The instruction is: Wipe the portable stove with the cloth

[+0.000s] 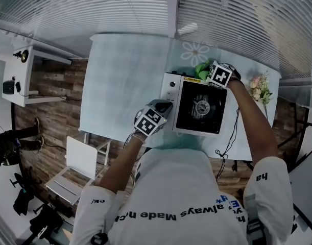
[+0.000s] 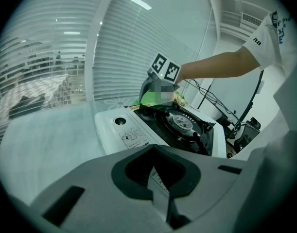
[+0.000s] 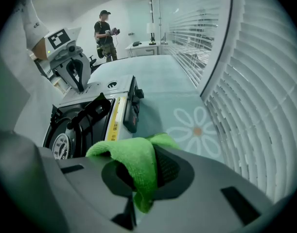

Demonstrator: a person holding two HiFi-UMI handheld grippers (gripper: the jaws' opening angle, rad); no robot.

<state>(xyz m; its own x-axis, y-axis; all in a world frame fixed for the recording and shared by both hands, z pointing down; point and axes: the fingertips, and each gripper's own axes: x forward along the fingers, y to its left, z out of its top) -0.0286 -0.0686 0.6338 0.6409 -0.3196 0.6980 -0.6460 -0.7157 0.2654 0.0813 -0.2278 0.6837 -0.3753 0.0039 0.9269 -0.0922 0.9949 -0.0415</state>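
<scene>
Right gripper view shows the green microfibre cloth (image 3: 133, 164) low in the middle of the frame, bunched and pinched between the jaws of the right gripper (image 3: 136, 198), which are clenched on a fold of it. Just past the cloth, toward the lower left, lies the portable stove (image 3: 90, 120), with its black burner well and a yellow label strip along the edge nearest the cloth. Whether the cloth touches that edge, I cannot tell. In the head view the cloth sits at the stove's upper edge, right of centre.

At the stove's opposite corner, the left gripper (image 1: 161, 111) appears to be clamped on the white casing. In its own view a strip of the printed white panel runs down between the closed jaws, so it looks to be steadying the stove.

The stove stands on a pale glass table (image 1: 125, 75) with a flower decal (image 3: 194, 127), and window blinds (image 3: 255, 81) fill the right of the right gripper view. A person (image 3: 105, 35) stands far off at the upper left.

I judge the wiping to be at its start or on an early stroke, with the cloth presented at one edge. The next move would call for pressing the cloth flat and drawing it across the top. The raised pan supports would need care, while the other gripper keeps the casing from sliding.
</scene>
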